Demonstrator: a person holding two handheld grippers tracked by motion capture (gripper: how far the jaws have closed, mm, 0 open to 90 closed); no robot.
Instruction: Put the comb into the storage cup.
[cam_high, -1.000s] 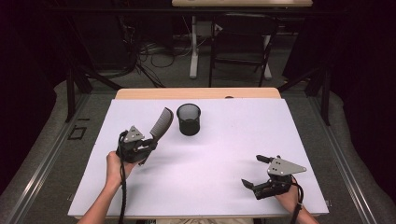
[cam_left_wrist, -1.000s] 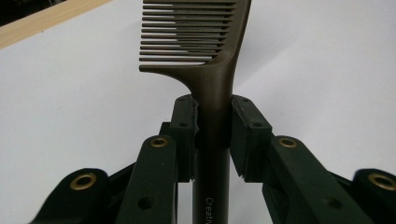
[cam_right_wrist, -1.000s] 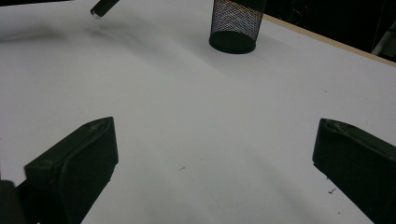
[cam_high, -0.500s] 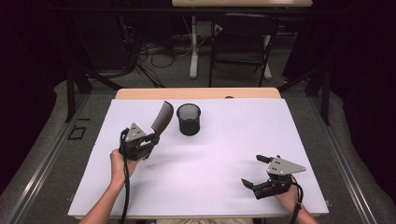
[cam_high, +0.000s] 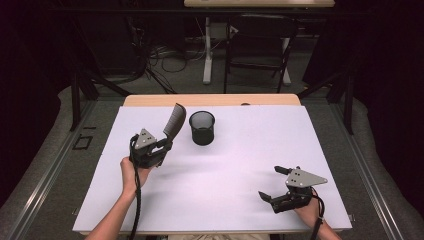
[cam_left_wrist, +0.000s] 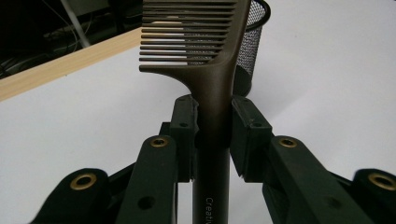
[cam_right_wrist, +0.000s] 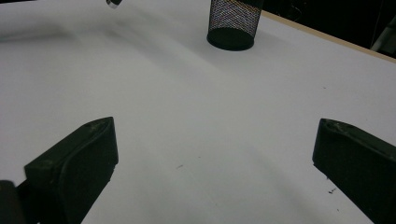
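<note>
A dark brown comb (cam_high: 174, 119) stands nearly upright above the white table top (cam_high: 250, 145), teeth end up, just left of a black mesh cup (cam_high: 202, 128). My left gripper (cam_high: 163, 144) is shut on its handle. In the left gripper view the two pads clamp the handle of the comb (cam_left_wrist: 205, 60) at my left gripper (cam_left_wrist: 214, 126), with the mesh cup (cam_left_wrist: 251, 44) close behind it. My right gripper (cam_high: 269, 181) rests low at the front right, open with nothing in it. Its jaws stand wide apart in the right gripper view (cam_right_wrist: 215, 154), where the mesh cup (cam_right_wrist: 233, 23) is far off.
A wooden strip (cam_high: 210, 100) edges the table's far side. Beyond it are table legs, a chair frame and cables on the floor (cam_high: 165, 55). Wide bare white surface lies between the cup and my right gripper.
My left gripper has carried the comb slightly farther from the person, toward the cup's left side, and the comb stands a bit more upright. The right gripper has kept still.
</note>
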